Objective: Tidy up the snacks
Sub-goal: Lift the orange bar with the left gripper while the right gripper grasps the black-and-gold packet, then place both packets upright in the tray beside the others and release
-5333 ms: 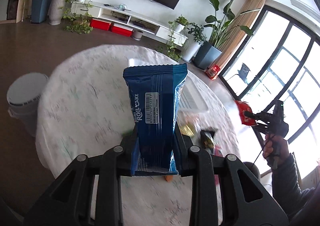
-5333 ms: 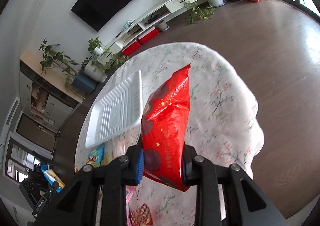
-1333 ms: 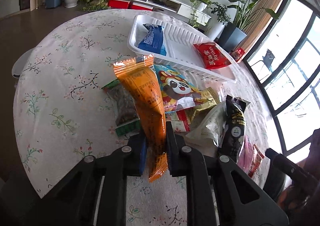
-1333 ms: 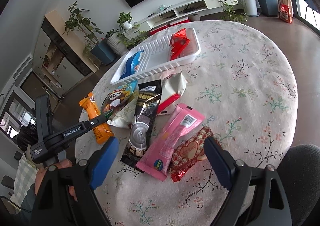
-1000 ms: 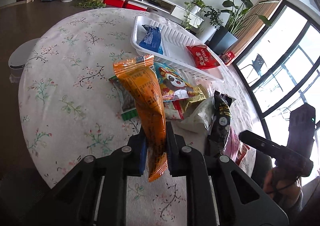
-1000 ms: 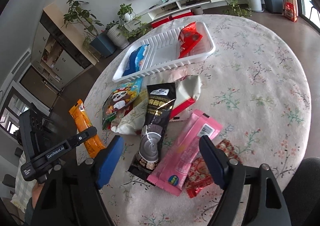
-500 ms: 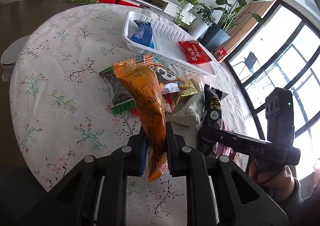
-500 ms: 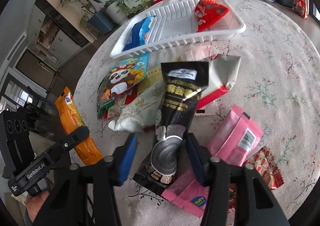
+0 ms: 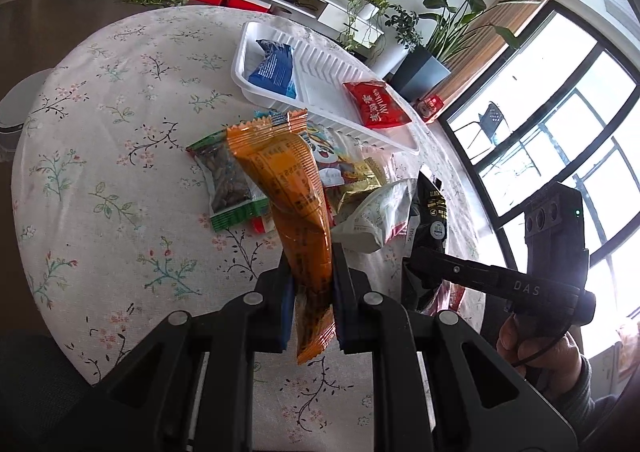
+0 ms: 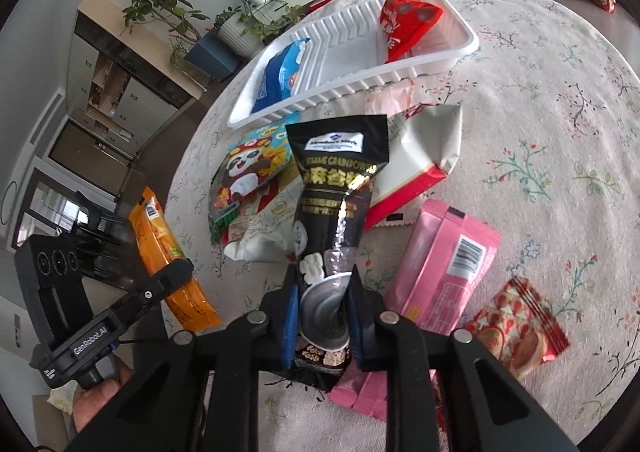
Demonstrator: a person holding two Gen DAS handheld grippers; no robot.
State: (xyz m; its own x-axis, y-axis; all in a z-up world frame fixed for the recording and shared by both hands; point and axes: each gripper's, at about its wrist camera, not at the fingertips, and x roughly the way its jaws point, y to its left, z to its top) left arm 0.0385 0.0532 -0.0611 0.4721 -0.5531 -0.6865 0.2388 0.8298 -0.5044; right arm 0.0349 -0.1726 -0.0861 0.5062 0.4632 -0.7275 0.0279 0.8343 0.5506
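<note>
**Snacks: two packets gripped, two already in the tray**

Snacks lie in a loose heap near the middle of the round, flower-patterned surface (image 9: 100, 172), just on the near side of a white ribbed tray (image 10: 460, 48). In the tray, a blue packet (image 10: 280, 78) rests at its left end and a red packet (image 10: 404, 22) at its right end, with bare ribs between them.

The left gripper (image 9: 313, 292) is clamped on an orange packet (image 9: 288, 188), which stands up from between its pads and leans away over the heap, clear of the surface. From the right wrist view the same orange packet shows at the left edge of the surface.

The right gripper (image 10: 322, 306) has just been closing, and its pads now press on the lower part of a long black packet (image 10: 340, 188) that points away toward the tray. Whether the black packet is lifted or lying on the heap cannot be told.

Around the black packet: a panda-printed packet (image 10: 248, 168) to its left, a white crumpled packet (image 10: 264, 228) partly under it, a white-and-red packet (image 10: 424, 148) to its right, a pink packet (image 10: 448, 264) at near right and a red heart-patterned packet (image 10: 516, 324) beyond that. A green-edged packet of seeds (image 9: 228, 180) lies at the heap's left side in the left wrist view.
</note>
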